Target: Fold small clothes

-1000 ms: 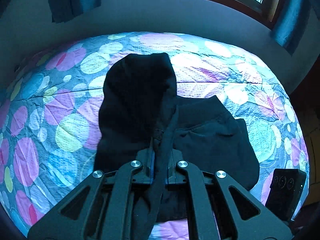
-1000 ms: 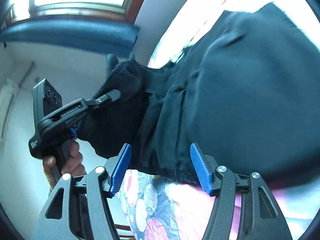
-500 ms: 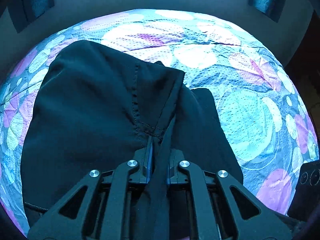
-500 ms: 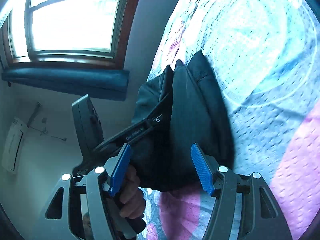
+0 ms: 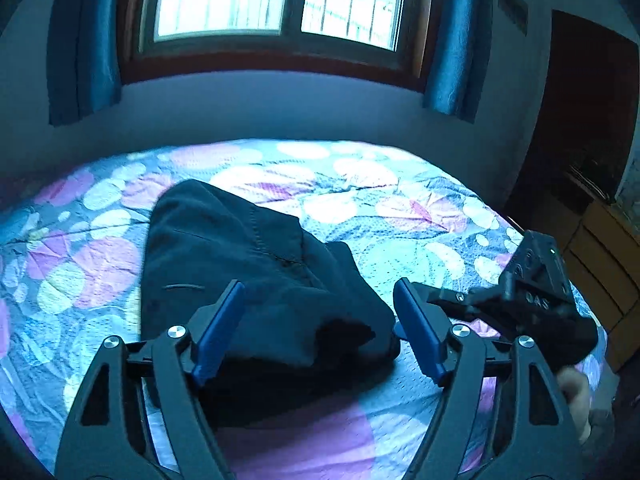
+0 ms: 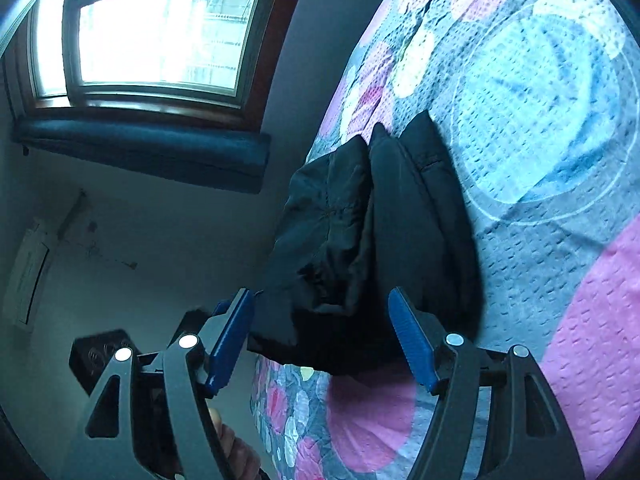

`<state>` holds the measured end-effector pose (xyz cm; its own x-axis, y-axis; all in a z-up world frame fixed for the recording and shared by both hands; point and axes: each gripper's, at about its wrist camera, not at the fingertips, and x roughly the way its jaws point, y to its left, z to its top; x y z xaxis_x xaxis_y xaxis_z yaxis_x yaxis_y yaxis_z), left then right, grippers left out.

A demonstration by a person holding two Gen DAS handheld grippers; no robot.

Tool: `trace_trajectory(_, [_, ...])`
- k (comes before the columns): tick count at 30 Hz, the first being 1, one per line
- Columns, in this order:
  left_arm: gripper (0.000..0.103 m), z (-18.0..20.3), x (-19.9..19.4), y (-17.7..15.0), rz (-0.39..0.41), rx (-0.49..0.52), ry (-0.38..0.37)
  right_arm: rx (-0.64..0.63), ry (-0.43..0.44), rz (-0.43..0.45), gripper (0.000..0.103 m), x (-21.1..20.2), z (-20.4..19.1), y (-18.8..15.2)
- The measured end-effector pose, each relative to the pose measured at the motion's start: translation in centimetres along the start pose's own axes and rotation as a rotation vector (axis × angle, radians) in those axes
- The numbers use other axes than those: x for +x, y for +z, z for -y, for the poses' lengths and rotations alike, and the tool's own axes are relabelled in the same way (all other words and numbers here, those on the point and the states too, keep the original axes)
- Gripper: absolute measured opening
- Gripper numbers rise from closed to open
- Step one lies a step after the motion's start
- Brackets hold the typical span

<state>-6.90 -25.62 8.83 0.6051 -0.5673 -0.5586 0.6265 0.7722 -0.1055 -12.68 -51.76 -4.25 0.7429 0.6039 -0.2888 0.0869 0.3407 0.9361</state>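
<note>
A small black garment (image 5: 256,280) lies folded in a thick bundle on the flower-patterned bedspread (image 5: 400,216). My left gripper (image 5: 320,320) is just in front of it with its jaws opening. The bundle's near edge sits between the blue pads (image 5: 224,328), which do not press on it. The right wrist view sees the same garment (image 6: 400,232) edge-on, with its stacked layers showing. My right gripper (image 6: 324,332) is also opening. The cloth's near end lies between its jaws, untouched. The right gripper's body (image 5: 532,304) shows at the right of the left wrist view.
A window (image 5: 272,0) with blue curtains (image 5: 452,40) sits in the wall behind the bed. A dark door (image 5: 580,120) and a wooden cabinet (image 5: 600,264) stand to the right. A hand (image 6: 236,452) shows at the bottom of the right wrist view.
My left gripper was shut on a fold of the black garment; it has let go, opened wide and drawn back. The garment now rests folded on the bed. The right gripper stayed open.
</note>
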Motion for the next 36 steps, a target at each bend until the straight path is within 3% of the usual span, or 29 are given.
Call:
trace_trajectory(4, [0.083,-2.8,-4.0,-2.3,0.085,0.052,0.132,-0.013,-0.05,-0.046,0.074,2.5,-1.3,0.7])
trace_trajectory(8, [0.083,-5.8,-3.6,-5.1,0.032,0.095,0.249,0.01,-0.156,-0.098,0.074,5.0,-1.0,1.6])
trace_trajectory(10, [0.083,-7.1,-2.6,-5.9,-0.013,0.066,0.251,0.009,-0.198,-0.094,0.074,5.4,-0.7,1.8])
trace_trajectory(18, [0.083,-9.3,2.5,-7.7,-0.143,0.037,0.266,0.026,-0.188,-0.147,0.076,7.1,-1.1,2.5])
trace_trajectory(19, [0.083,-9.5,2.7,-8.0,-0.15,0.033,0.271,-0.022,-0.208,-0.17,0.061,7.5,-1.7,2.4])
trace_trajectory(20, [0.083,-9.9,2.9,-8.2,-0.16,0.021,0.276,-0.07,-0.23,-0.186,0.025,7.9,-2.4,2.3])
trace_trajectory(23, [0.084,-11.2,3.2,-8.1,-0.177,-0.045,0.275,-0.171,-0.251,-0.185,0.018,8.0,-4.3,2.3])
trace_trajectory(28, [0.086,-12.8,3.3,-8.3,-0.208,-0.147,0.175,-0.269,-0.201,-0.061,0.015,3.7,-6.5,2.7])
trace_trajectory(30, [0.086,-12.8,4.0,-8.7,-0.239,-0.164,0.139,-0.279,-0.274,-0.047,0.014,2.8,-4.7,2.4])
trace_trajectory(32, [0.086,-13.1,5.0,-9.3,-0.28,-0.206,0.095,-0.219,-0.357,-0.071,0.013,2.7,-0.6,2.5])
trace_trajectory(36, [0.087,-13.2,5.9,-9.8,-0.312,-0.218,0.085,-0.107,-0.28,-0.084,0.013,2.4,3.9,2.8])
